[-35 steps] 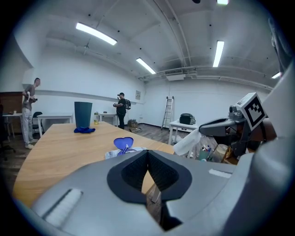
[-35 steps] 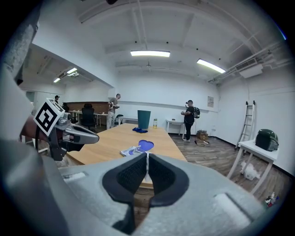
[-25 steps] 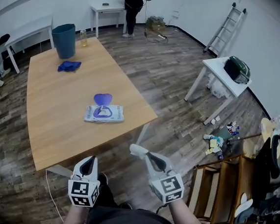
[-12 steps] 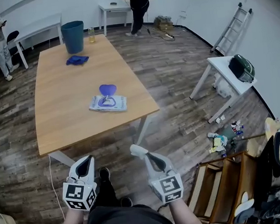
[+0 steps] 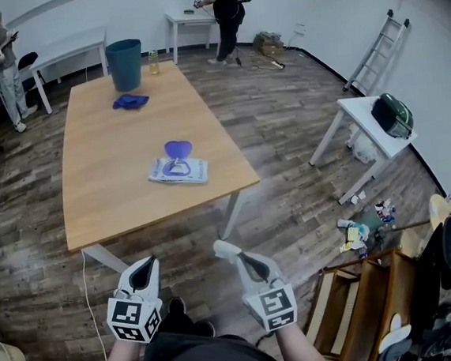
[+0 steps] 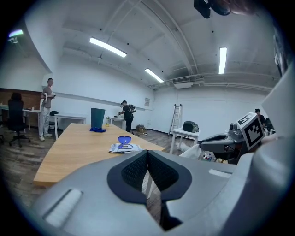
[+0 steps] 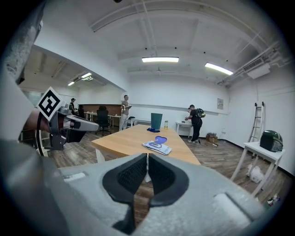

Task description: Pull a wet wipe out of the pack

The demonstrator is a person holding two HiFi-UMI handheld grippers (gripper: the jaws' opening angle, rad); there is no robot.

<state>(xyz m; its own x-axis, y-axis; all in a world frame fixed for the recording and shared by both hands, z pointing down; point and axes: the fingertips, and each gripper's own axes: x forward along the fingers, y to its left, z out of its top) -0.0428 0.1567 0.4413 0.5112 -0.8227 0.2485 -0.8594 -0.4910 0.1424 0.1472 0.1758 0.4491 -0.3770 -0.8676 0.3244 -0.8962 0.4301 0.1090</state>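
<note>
The wet wipe pack (image 5: 178,171) lies flat near the front right of the wooden table (image 5: 107,187), with its blue lid (image 5: 178,148) flipped up. It also shows ahead in the left gripper view, wipe pack (image 6: 124,147), and in the right gripper view, wipe pack (image 7: 156,146). My left gripper (image 5: 145,265) and right gripper (image 5: 225,249) hover over the floor, short of the table's front edge and well apart from the pack. Both point toward the table. The left gripper (image 6: 147,155) and the right gripper (image 7: 147,159) are each shut with nothing between the pads.
A teal bin (image 5: 125,64), a blue cloth (image 5: 130,101) and a bottle (image 5: 153,61) stand at the table's far end. A white side table (image 5: 360,119) with a green bag, a ladder (image 5: 375,46), floor clutter (image 5: 357,230) and wooden chairs (image 5: 364,297) are to the right. People stand at the back.
The table and pack now sit a little farther right and higher in the head view, and both grippers lie farther below the table's front edge. Both grippers stay shut and empty.
</note>
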